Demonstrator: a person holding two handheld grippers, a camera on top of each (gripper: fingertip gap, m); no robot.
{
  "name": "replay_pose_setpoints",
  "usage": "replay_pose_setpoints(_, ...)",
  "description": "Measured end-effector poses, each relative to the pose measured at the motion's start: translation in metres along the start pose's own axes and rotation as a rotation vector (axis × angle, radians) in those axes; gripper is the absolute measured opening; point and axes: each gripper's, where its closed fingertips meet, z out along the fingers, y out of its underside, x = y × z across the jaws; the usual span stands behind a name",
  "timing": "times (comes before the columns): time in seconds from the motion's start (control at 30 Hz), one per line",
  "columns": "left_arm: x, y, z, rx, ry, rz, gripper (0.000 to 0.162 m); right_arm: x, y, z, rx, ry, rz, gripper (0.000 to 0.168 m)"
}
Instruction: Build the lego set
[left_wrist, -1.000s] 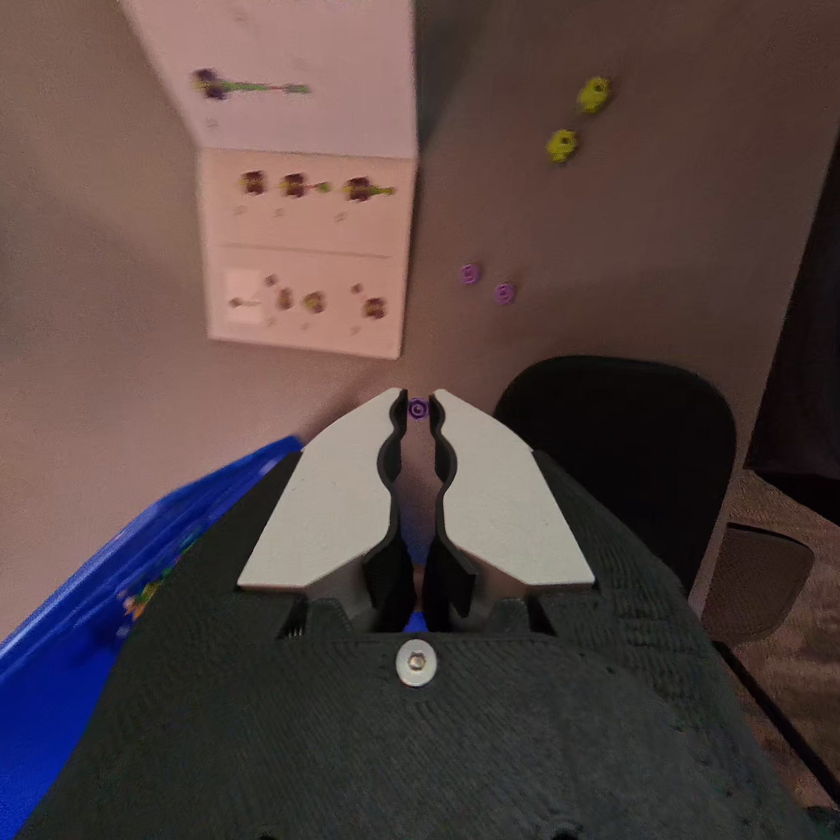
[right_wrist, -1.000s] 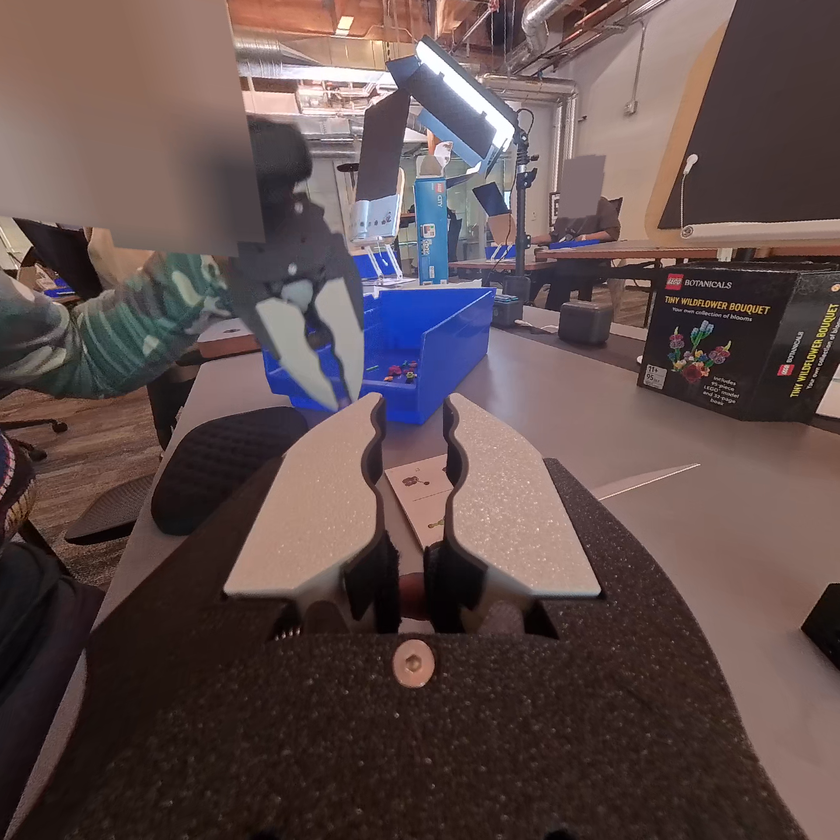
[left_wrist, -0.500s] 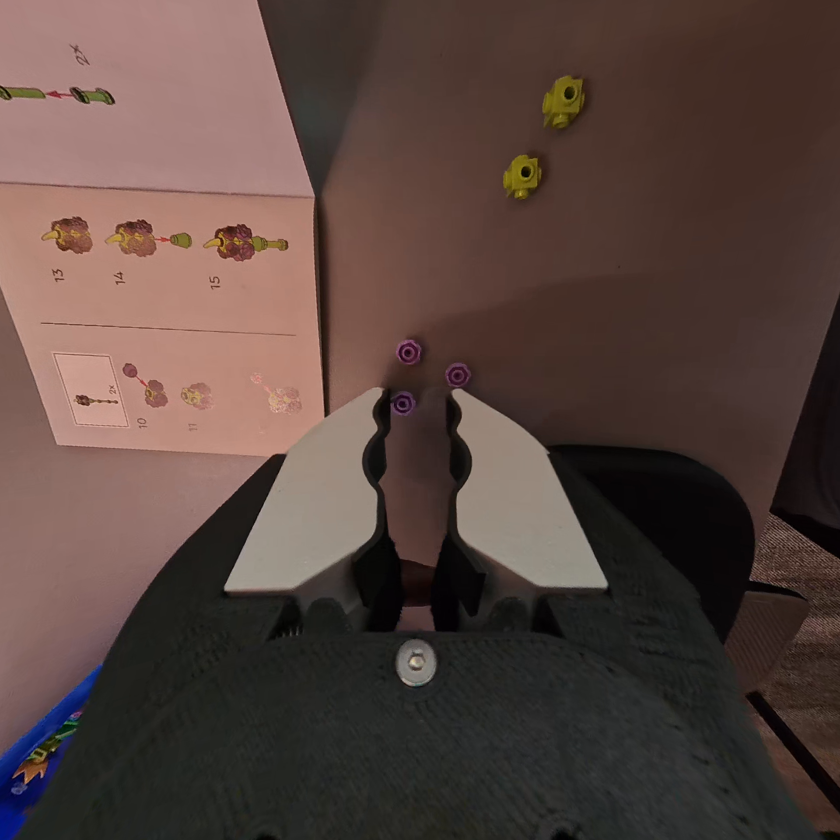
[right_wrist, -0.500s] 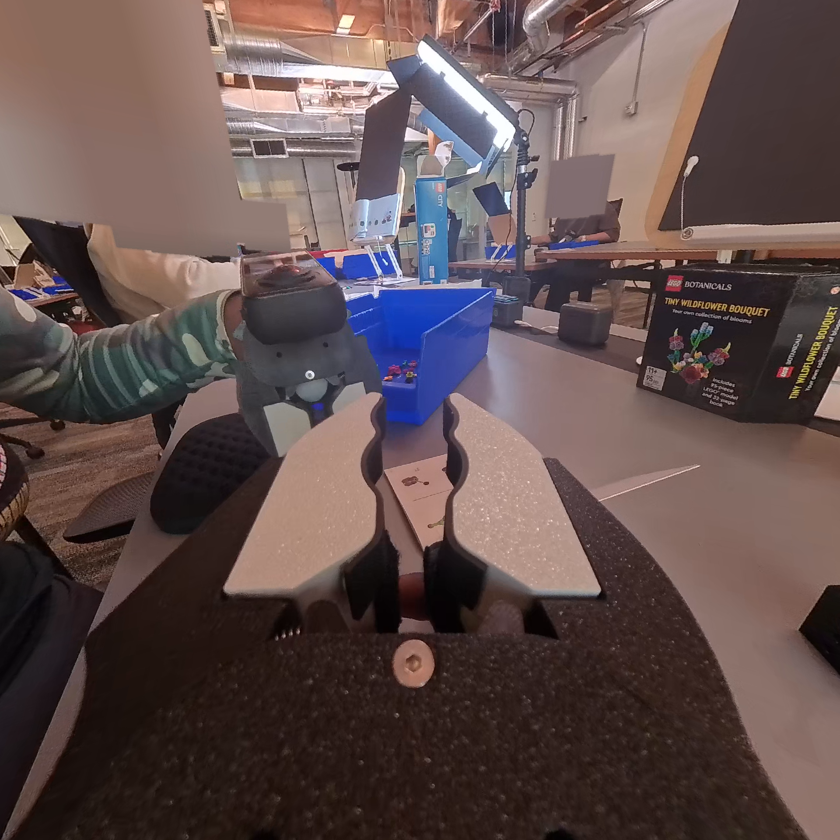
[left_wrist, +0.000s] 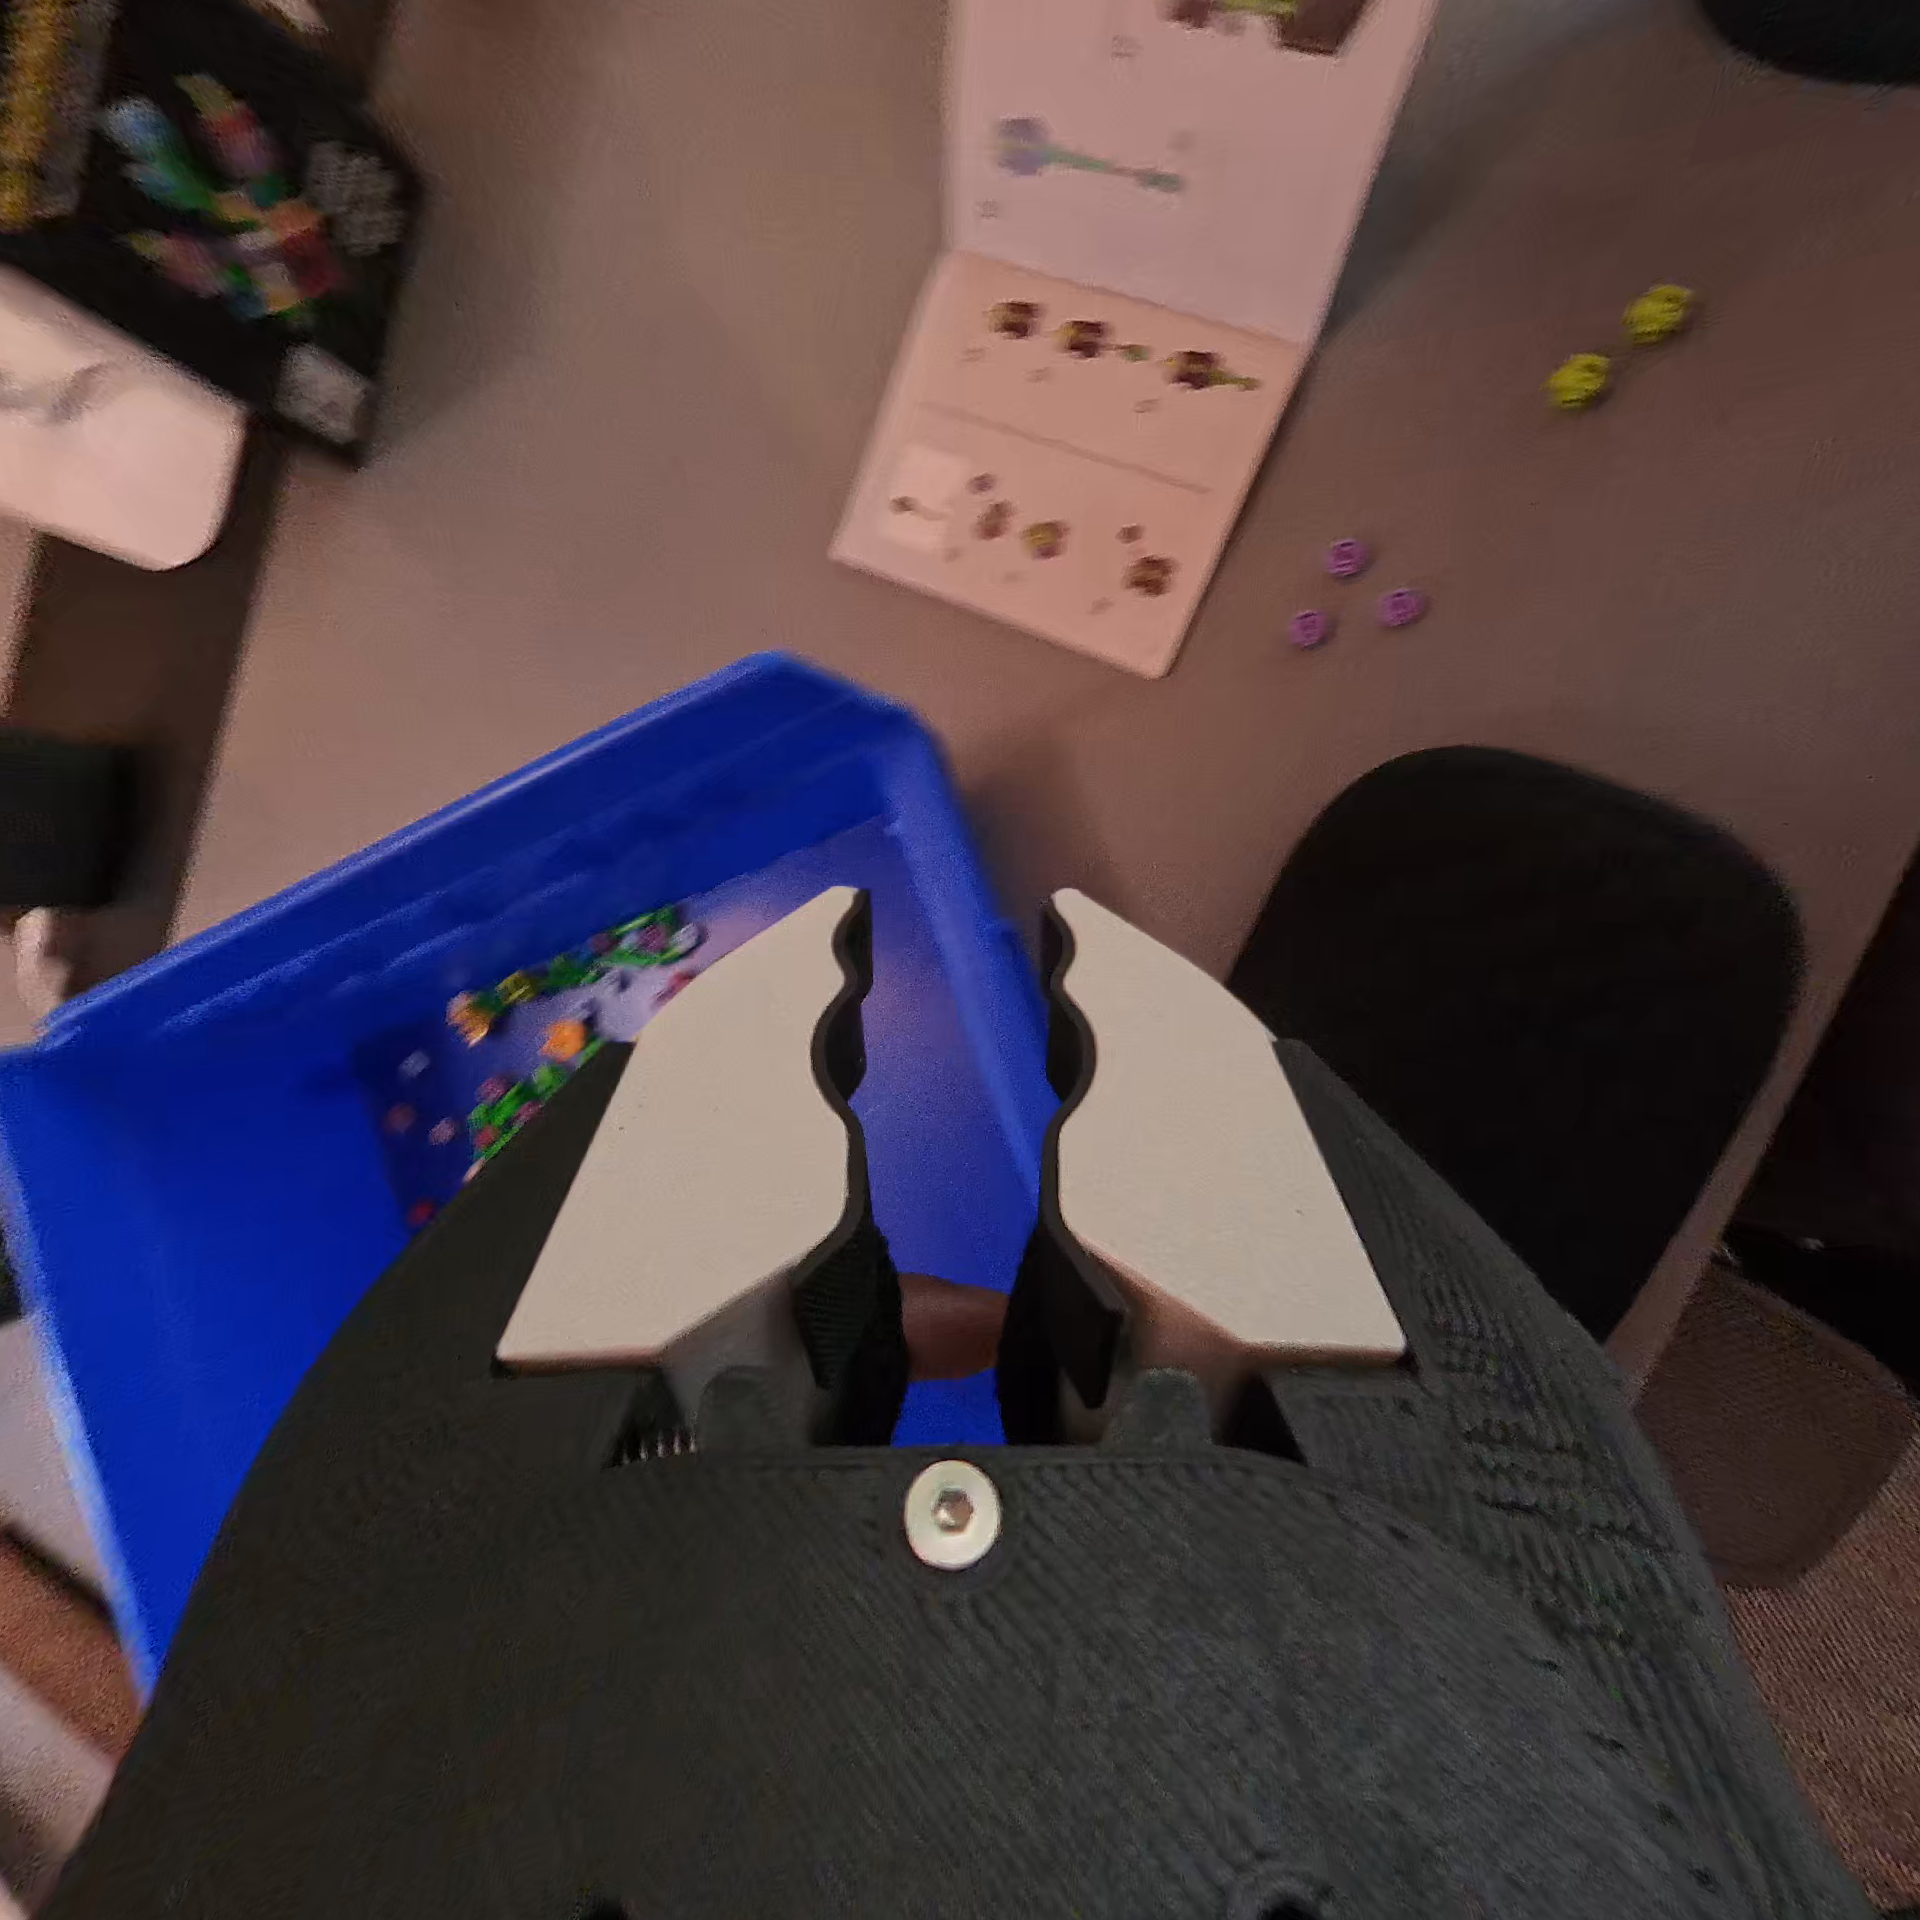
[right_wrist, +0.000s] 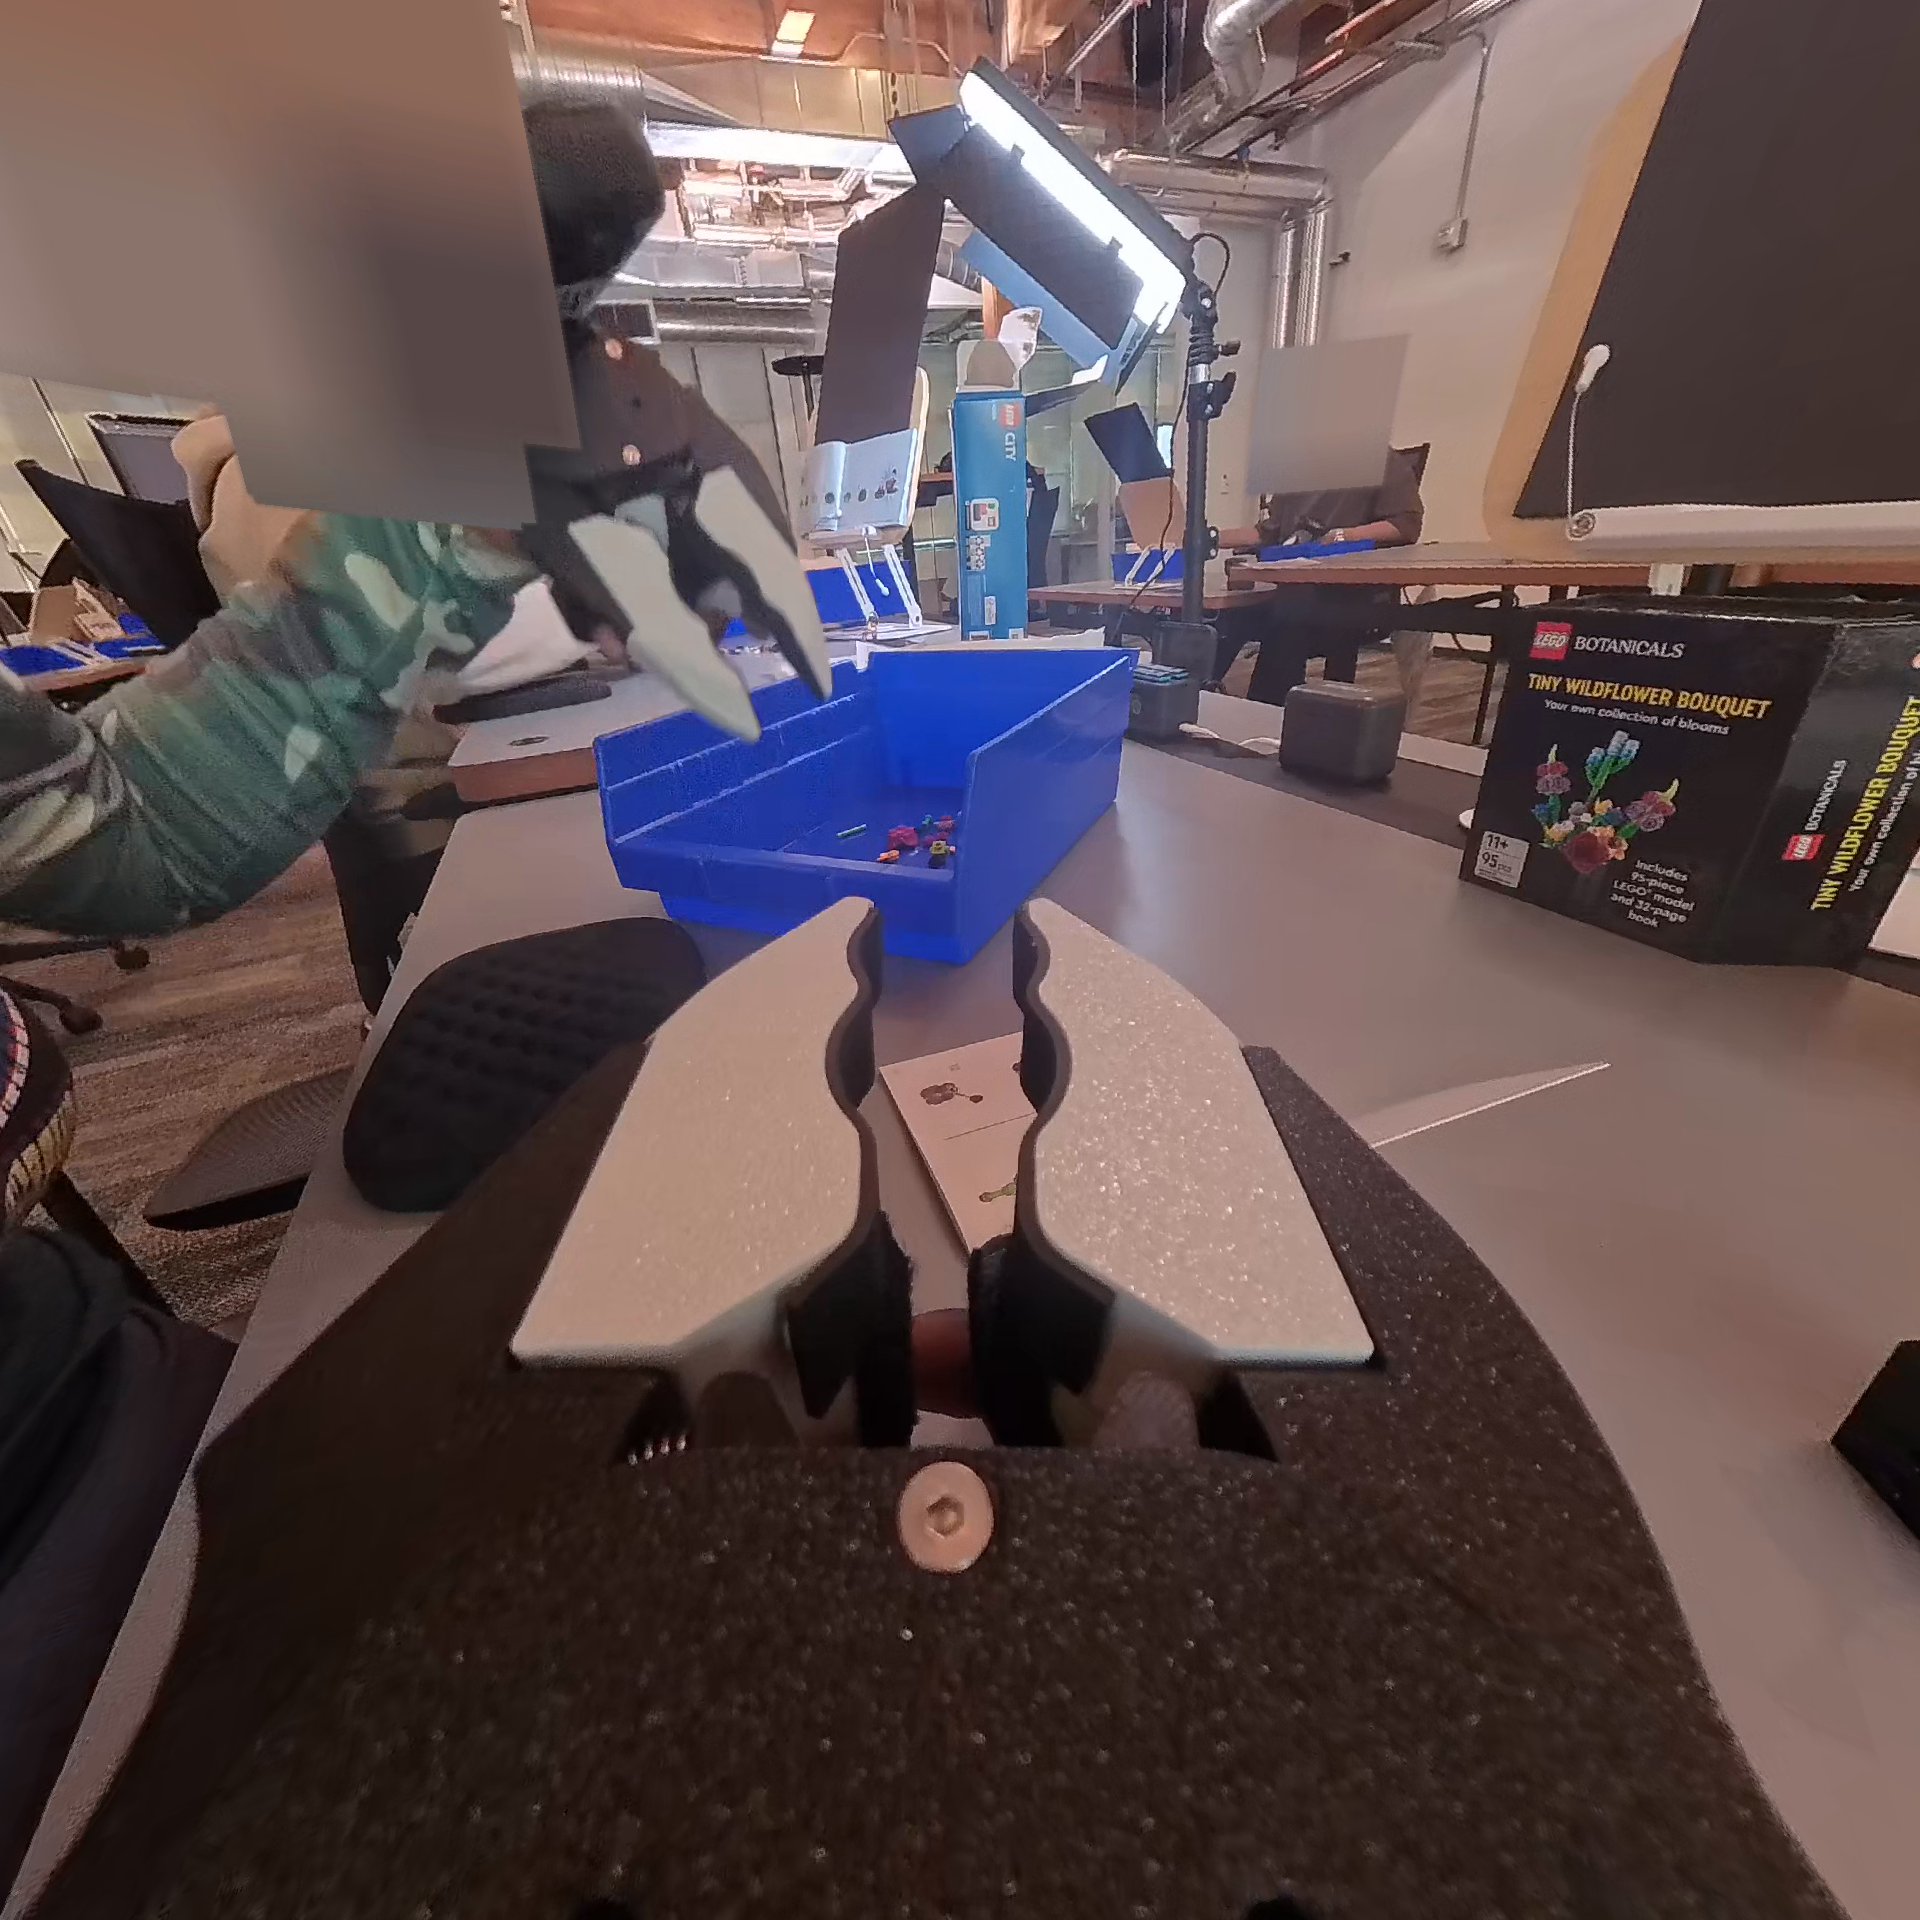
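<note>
Lego bin (left_wrist: 914, 790) rim, left claw (left_wrist: 951, 914) spread above

My left tool (left_wrist: 948, 914) covers the near part of the blue bin (left_wrist: 312, 1039), whose small loose pieces (left_wrist: 540, 1029) blur beyond telling, as does the booklet (left_wrist: 1091, 416).

Blue bin (left_wrist: 436, 862); purple studs (left_wrist: 1347, 561) — yellow-green pieces (left_wrist: 1579, 379)

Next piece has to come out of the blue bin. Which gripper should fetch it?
Left. The left gripper hangs open over the blue bin, above its loose pieces. The right gripper sits low over the instruction booklet.
</note>
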Motion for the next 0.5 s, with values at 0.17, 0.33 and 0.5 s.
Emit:
replay_pose_setpoints(0.17, -0.073, 0.036, -0.024, -0.039, -0.149, -0.098, 0.033, 0.0, 0.001, 0.0, -0.004, 0.001, 0.0, 0.024)
replay_pose_setpoints(0.33, -0.122, 0.073, 0.018, -0.101, -0.052, -0.207, 0.032, 0.003, -0.001, -0.001, 0.01, 0.006, 0.026, 0.024)
replay_pose_setpoints(0.5, -0.167, 0.128, 0.053, -0.275, -0.069, -0.331, 0.015, 0.006, -0.001, -0.002, 0.017, 0.009, 0.049, 0.024)
